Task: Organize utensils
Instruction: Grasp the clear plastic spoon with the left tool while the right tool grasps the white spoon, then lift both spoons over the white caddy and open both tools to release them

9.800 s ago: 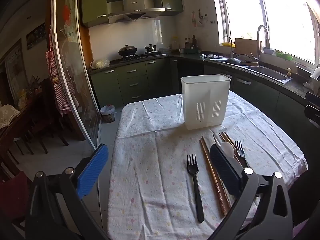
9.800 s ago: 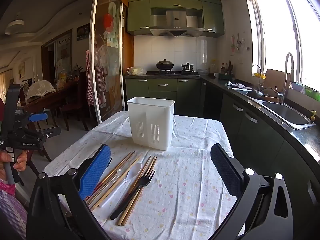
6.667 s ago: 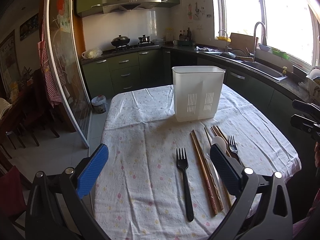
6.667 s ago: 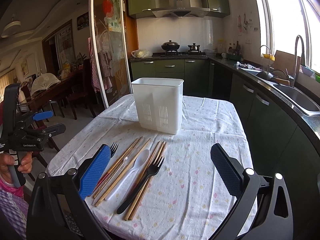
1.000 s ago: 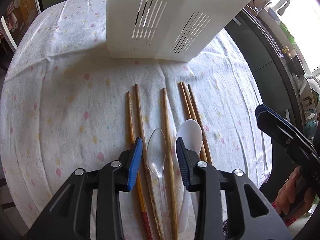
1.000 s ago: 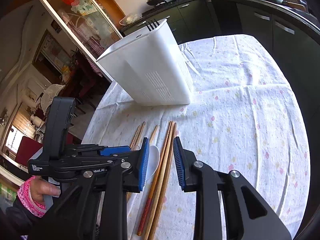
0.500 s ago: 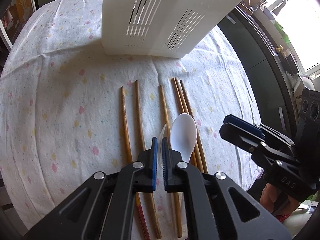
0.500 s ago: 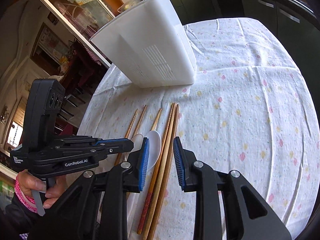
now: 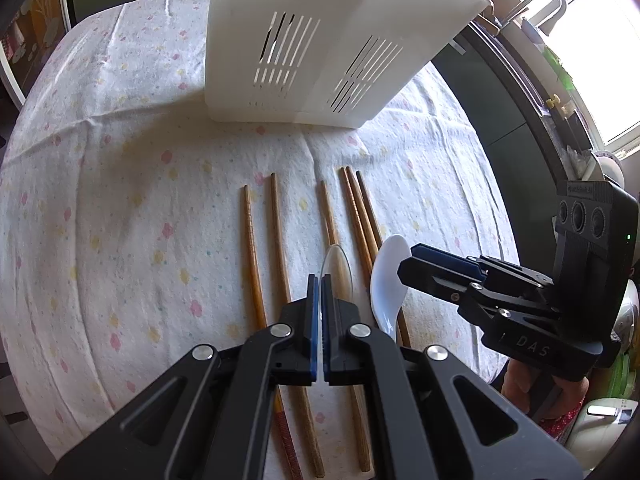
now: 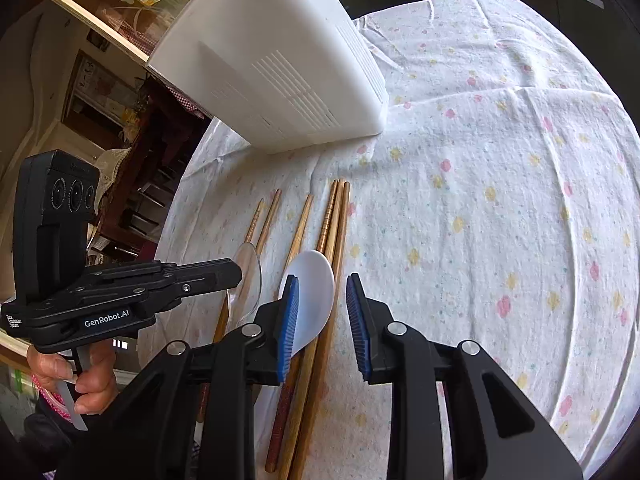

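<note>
A: The white caddy (image 9: 320,36) stands at the far side of the tablecloth (image 9: 120,200), chopsticks (image 9: 280,248) lying in a row before it.

B: And the left gripper (image 9: 320,300)?

B: A second ago it straddled the clear spoon (image 9: 336,270) half open; now it's pinched onto the handle.

A: So that spoon can go up to the caddy. The right gripper (image 10: 322,312), partly spread, brackets the white spoon (image 10: 312,292).
</note>
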The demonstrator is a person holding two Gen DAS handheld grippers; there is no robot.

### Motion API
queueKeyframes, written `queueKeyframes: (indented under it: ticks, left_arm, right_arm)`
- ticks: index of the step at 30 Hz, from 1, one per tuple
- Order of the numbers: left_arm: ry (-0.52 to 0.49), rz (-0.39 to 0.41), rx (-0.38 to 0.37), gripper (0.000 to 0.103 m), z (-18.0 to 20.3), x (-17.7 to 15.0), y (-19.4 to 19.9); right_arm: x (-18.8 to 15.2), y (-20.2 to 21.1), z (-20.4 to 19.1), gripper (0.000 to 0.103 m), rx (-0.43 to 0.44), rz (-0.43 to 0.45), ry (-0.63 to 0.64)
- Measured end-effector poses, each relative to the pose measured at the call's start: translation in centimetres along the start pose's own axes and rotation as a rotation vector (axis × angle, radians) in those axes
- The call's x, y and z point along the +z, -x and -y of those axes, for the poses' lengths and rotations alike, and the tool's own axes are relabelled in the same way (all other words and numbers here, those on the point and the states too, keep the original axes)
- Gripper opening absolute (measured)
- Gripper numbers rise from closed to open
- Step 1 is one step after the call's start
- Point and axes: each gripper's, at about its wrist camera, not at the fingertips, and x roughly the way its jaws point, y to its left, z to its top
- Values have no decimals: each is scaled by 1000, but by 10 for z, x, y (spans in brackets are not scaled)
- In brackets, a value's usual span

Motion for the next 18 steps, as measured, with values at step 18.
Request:
queueKeyframes:
  ticks: [18]
  left_arm:
    - [-61, 138, -7, 1, 14, -3, 50]
  right_arm:
    - [-2, 81, -41, 4, -53, 319, 96]
